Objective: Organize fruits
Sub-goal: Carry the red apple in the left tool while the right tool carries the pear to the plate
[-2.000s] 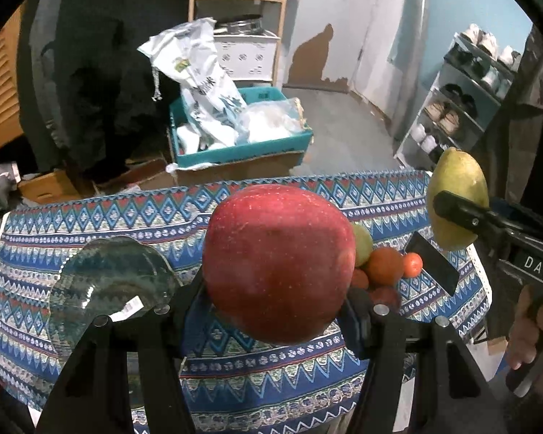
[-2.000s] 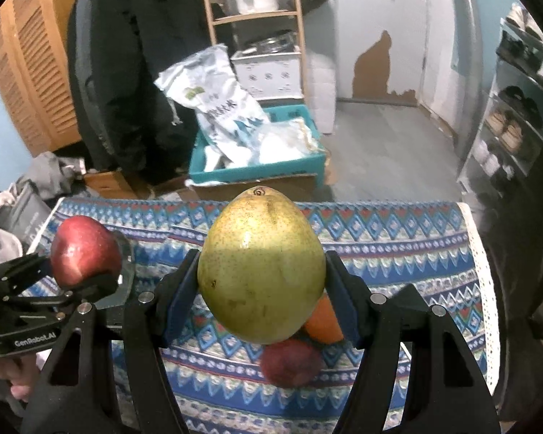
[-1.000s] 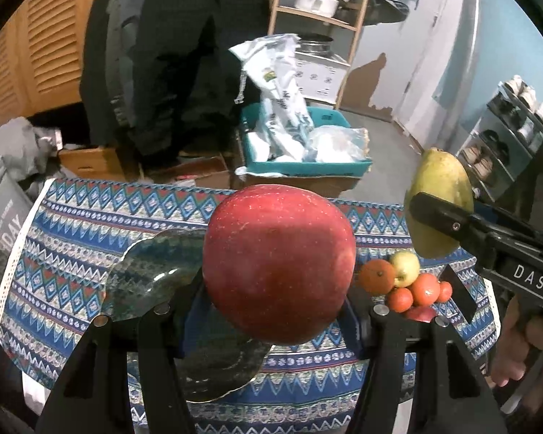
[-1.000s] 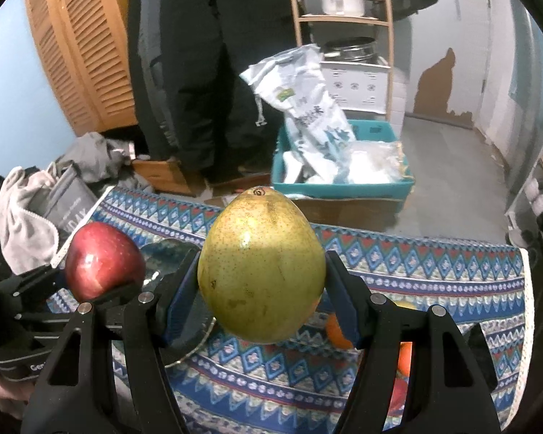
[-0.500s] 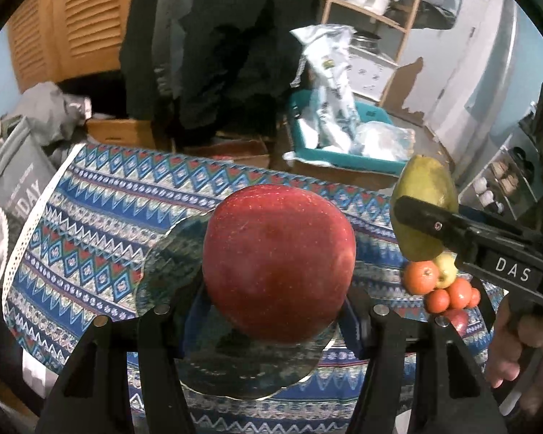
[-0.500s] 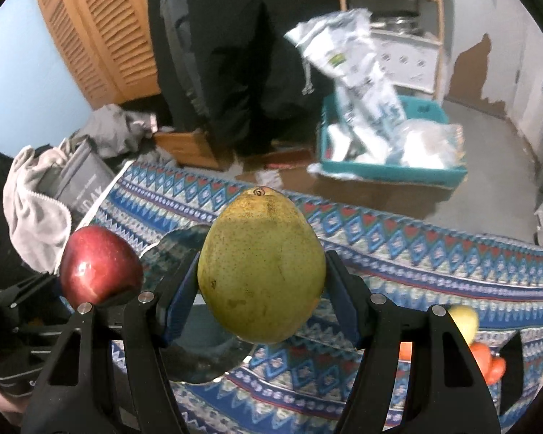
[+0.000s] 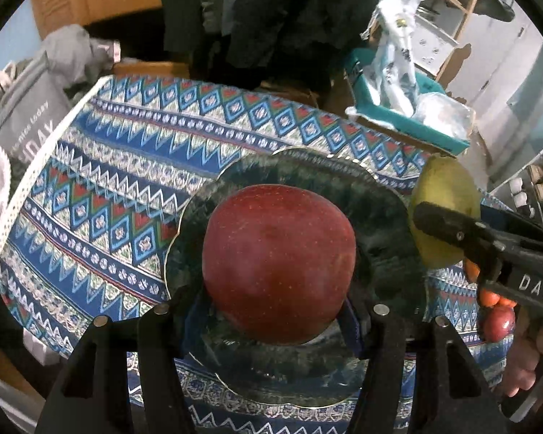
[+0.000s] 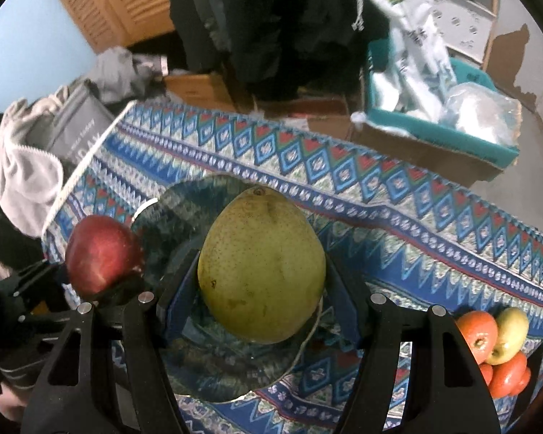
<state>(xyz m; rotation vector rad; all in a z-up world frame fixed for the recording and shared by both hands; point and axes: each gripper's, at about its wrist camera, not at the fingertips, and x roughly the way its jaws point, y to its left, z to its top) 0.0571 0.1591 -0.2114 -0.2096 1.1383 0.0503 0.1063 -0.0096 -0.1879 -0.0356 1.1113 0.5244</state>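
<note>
Between the left gripper's tight jaws sits an apple, the right gripper squeezes a pear, and both could bump or roll off the glass plate just under them.

Red apple, yellow-green pear, blue zigzag-patterned tablecloth.

Dim indoor light, strong fisheye warping, background perhaps motion-blurred.

Cluttered home: shoe rack, hanging coats
</note>
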